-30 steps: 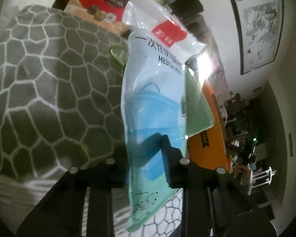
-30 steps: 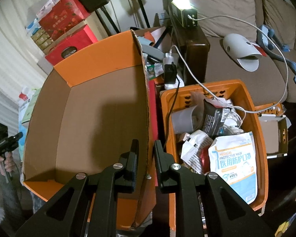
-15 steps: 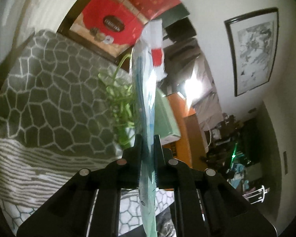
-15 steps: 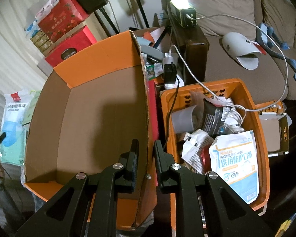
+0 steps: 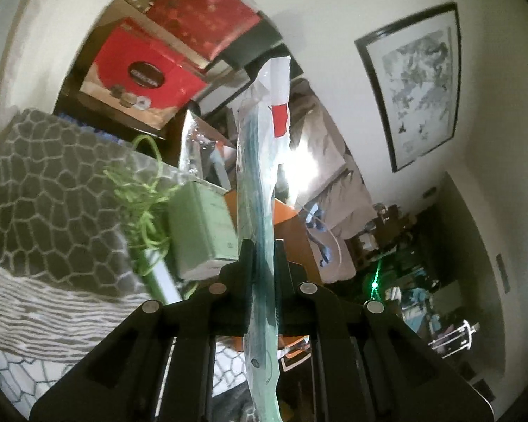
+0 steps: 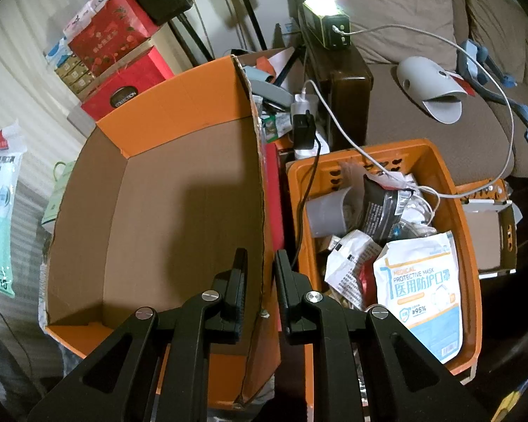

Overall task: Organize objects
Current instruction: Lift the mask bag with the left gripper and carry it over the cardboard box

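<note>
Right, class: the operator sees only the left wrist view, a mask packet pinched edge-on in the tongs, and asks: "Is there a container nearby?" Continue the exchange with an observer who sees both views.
Observer: Yes, an open cardboard box. Nothing shows on the part of its floor that I can see.
Operator: Where is my packet relative to it?
Observer: The mask packet hangs outside the box, beyond its left wall.
Operator: And the other tongs?
Observer: The right tongs straddle the box's right wall, one finger inside and one outside. I cannot tell whether they grip it.
</note>
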`<state>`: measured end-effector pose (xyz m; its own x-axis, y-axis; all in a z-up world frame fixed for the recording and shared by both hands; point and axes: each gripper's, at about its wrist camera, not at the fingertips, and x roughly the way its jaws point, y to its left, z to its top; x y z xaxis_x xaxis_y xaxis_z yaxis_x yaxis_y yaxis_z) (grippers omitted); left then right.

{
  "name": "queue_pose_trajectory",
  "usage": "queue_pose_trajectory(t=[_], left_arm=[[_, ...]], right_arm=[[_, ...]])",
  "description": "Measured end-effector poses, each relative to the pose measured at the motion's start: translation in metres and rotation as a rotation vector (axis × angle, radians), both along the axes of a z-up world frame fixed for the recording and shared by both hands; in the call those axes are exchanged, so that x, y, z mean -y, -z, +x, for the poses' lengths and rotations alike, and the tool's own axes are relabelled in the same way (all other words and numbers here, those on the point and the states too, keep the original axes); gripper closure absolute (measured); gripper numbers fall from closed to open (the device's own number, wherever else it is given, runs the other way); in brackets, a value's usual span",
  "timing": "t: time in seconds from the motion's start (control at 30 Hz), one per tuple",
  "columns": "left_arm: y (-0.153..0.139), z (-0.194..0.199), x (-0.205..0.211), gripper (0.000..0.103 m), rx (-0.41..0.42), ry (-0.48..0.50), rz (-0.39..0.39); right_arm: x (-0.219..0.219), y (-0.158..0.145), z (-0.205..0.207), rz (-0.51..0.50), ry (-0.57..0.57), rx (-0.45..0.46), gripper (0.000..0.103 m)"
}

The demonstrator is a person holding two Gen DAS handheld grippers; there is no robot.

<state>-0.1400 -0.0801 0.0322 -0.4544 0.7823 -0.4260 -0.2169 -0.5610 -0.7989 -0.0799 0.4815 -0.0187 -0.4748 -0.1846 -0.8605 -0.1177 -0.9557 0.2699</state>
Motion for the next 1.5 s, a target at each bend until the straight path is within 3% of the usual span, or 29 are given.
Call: queue_pose_trajectory(t=[0.47, 0.73, 1.23, 1.5], left_arm=[[0.013, -0.020, -0.122, 0.094, 0.069, 0.105, 0.015], [0.044, -0.035, -0.194, 0.094, 0.158, 0.136, 0.028], [0.103, -0.032, -0.277, 0.094, 0.318, 0.137, 0.035], [0.142, -0.023, -0.289, 0.094, 0.439, 0.063, 0.013]], right_arm=[[-0.001, 0.000, 0.001, -0.011, 0.002, 0.000, 0.087], [-0.001, 0.000, 0.001, -0.014, 0.005, -0.001, 0.087], [-0.002, 0.000, 0.001, -0.024, 0.013, -0.002, 0.087], [-0.001, 0.001, 0.001, -0.020, 0.011, -0.002, 0.087]])
